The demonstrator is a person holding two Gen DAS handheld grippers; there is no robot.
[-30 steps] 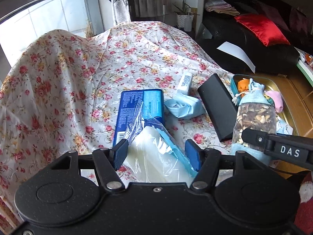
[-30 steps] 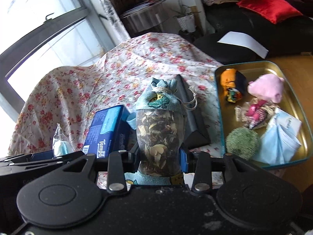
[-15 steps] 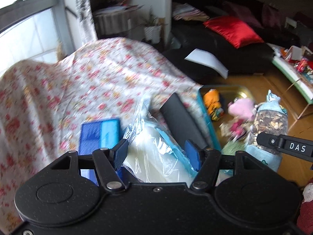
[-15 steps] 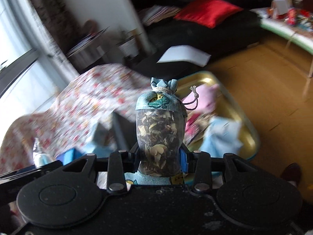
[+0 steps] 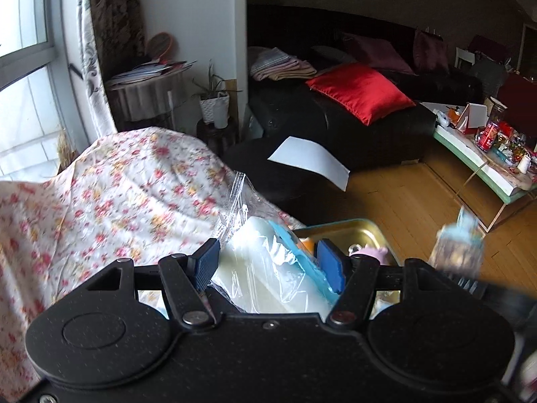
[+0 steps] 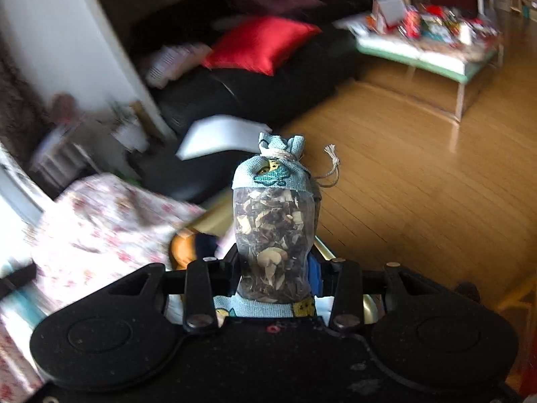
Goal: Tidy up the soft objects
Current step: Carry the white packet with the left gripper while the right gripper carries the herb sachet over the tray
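Two grips, carried above gold tray (image 5: 352, 230) for drop-off. Left gripper (image 5: 268, 267) pinching plastic-wrapped pack (image 5: 265, 268) by its sides; right gripper (image 6: 275, 268) clamped low on sachet (image 6: 273, 221), keeping drawstring neck upright, clear of the jaws.

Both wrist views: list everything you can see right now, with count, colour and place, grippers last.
sachet: 1, light blue cloth and clear, dried bits inside, in right gripper
wrapped pack: 1, white and blue in clear plastic, in left gripper
tray: 1, gold with teal rim, beyond the left fingers
pink toy: 1, pink, in tray
orange toy: 1, orange and dark, in tray
floral cloth: 1, white with red flowers, left
red cushion: 1, red, on black sofa
white paper: 1, white, on black seat
low table: 1, green-edged, cluttered, far right
left gripper: 1, black, blue pads, shut on pack
right gripper: 1, black, shut on sachet
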